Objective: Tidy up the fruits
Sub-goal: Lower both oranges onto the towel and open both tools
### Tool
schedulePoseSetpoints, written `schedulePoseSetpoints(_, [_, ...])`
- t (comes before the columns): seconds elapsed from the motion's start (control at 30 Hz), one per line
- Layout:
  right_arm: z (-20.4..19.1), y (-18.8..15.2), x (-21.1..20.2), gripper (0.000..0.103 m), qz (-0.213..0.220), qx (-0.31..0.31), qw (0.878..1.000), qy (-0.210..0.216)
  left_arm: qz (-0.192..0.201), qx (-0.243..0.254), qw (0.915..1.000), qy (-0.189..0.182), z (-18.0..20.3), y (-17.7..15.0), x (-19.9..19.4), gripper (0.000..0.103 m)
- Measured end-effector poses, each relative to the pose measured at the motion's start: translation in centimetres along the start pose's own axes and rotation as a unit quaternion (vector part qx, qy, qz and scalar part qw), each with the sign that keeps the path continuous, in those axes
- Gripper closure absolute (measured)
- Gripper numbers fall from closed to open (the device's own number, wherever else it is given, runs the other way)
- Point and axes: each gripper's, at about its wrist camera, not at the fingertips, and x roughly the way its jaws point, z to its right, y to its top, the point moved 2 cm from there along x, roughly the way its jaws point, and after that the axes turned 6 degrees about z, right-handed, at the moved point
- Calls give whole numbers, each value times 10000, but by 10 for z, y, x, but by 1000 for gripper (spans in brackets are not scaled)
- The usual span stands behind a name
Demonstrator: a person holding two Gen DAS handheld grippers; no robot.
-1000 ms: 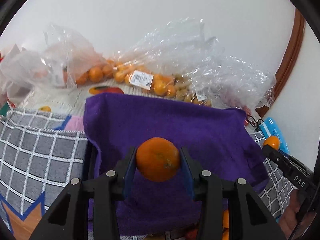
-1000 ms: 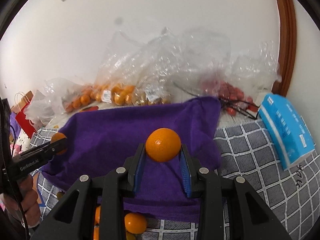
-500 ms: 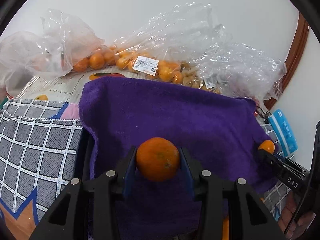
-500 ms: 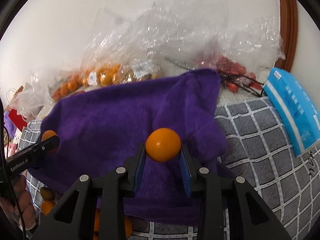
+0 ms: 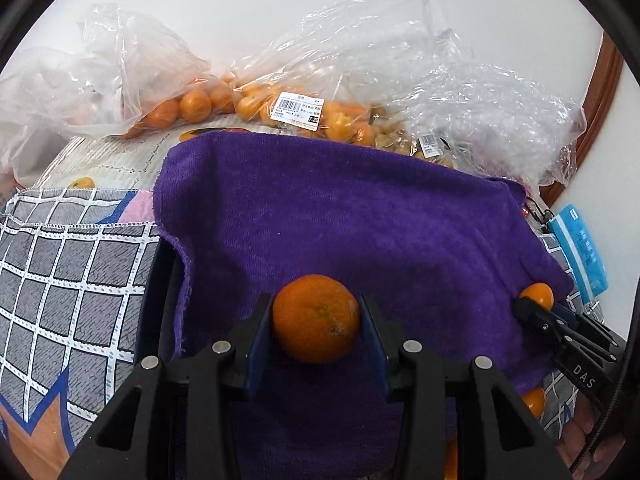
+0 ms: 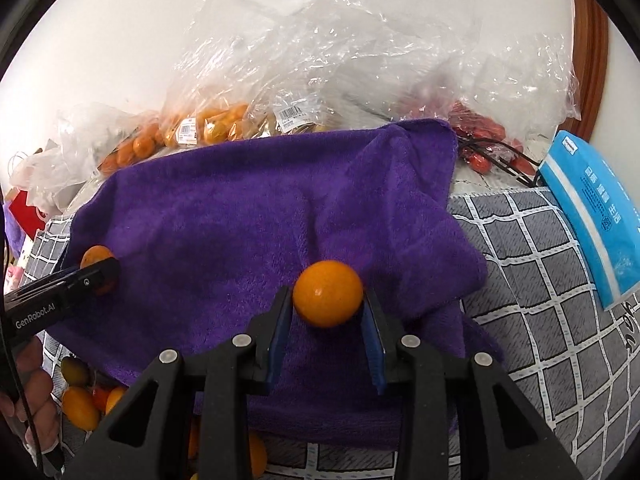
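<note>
Oranges are what is being sorted: each gripper carries one over the purple towel [image 5: 360,220]. The left gripper [image 5: 317,320] is clamped on a darker, dimpled orange [image 5: 316,317], its blue pads pressed to both sides. The right gripper [image 6: 327,300] grips a smoother, paler orange [image 6: 328,294] near the fingertips, so that more than half of the fruit stands proud of the pads (a shallower hold than the left one). Both fruits hang just above the towel, which is draped over a dark bin or tray whose edge [image 5: 160,300] shows at the left; I cannot tell whether either orange touches the cloth. More loose oranges [image 6: 80,404] lie below the towel's near edge, and plastic bags [image 5: 280,92] of fruit are heaped against the wall behind.

The step in hand looks like the delivery of two picked oranges. Next, each should be lowered onto the towel and released gently, since round fruit on sloping cloth may well roll; a sagging fold would hold it better.
</note>
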Motion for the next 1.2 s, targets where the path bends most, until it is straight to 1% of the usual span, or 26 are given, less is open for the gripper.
schedulePoseSetpoints(0.3, [-1,0,0,68,3,-67,9999,-76,-6,-13,10000,-26,0,-1,0,63])
schedulePoseSetpoints(0.4, [0,1,-3,66,53,-57,10000,-61,-12,-20,10000,-81,1,0,0,63])
schedulePoseSetpoints(0.43, [-1,2,-5,63,112,-51,9999,-34,21,-30,9999,-130,1,0,-2,63])
schedulePoseSetpoints(0.47, [-1,2,-7,57,157,-51,9999,-18,56,-38,9998,-161,1,1,-4,62])
schedulePoseSetpoints(0.5, [-2,3,-10,54,225,-63,9997,0,111,-49,9997,-196,1,2,-8,62])
schedulePoseSetpoints(0.53, [-3,3,-12,50,286,-82,9996,5,142,-61,9996,-230,2,2,-10,59])
schedulePoseSetpoints(0.57, [-4,4,-15,48,358,-102,9993,6,177,-85,9994,-277,2,3,-12,55])
schedulePoseSetpoints(0.6, [-6,5,-18,47,435,-116,9990,7,244,-134,9991,-335,1,4,-15,53])
schedulePoseSetpoints(0.67, [-8,5,-22,41,547,-118,9984,26,338,-187,9986,-368,-1,6,-20,51])
schedulePoseSetpoints(0.8, [-7,6,-30,41,751,-26,9971,143,501,-196,9978,-376,-2,8,-28,51])
schedulePoseSetpoints(0.9, [-6,8,-35,41,740,48,9970,237,626,-143,9975,-290,-2,9,-33,51])
schedulePoseSetpoints(0.97, [-7,10,-41,41,873,26,9961,152,683,-117,9972,-263,-2,9,-36,51])
schedulePoseSetpoints(1.03, [-8,13,-48,41,1028,-40,9946,-96,719,-122,9971,-211,-2,12,-39,49])
schedulePoseSetpoints(1.1, [-9,15,-53,41,976,-30,9952,-105,811,-74,9965,-163,-2,14,-43,47])
schedulePoseSetpoints(1.17, [-9,17,-59,41,808,118,9966,43,923,-14,9956,-130,-1,15,-47,38])
schedulePoseSetpoints(1.2, [-9,16,-62,41,762,185,9969,97,998,18,9949,-124,0,16,-51,38])
